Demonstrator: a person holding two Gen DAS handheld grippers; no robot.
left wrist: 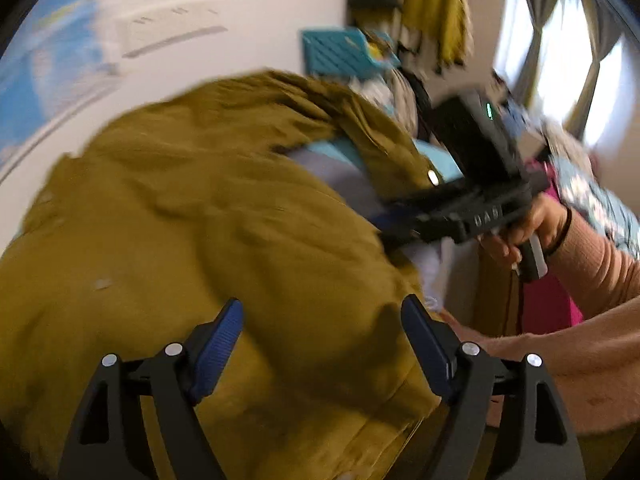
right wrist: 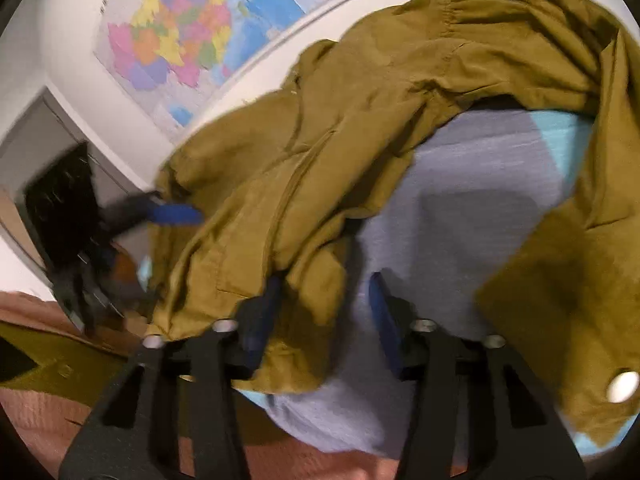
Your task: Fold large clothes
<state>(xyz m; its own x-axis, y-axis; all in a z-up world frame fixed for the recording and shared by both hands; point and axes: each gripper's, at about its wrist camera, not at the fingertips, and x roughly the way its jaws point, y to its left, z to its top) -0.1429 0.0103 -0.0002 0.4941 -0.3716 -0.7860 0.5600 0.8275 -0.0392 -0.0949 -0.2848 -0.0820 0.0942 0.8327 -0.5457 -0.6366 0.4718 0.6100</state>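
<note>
An olive-green jacket lies bunched over a grey and light-blue cloth. In the left wrist view my left gripper is open, its blue pads wide apart just above the jacket's near part. My right gripper shows there from the side, held by a hand in a pink sleeve, at the jacket's right edge. In the right wrist view my right gripper is open, a fold of the jacket hanging between its pads. The left gripper's blue finger pokes in at the jacket's left edge.
A colourful wall map hangs on the white wall. A teal basket, hanging yellow cloth and a curtained window stand at the back right. Pink and patterned fabrics lie right.
</note>
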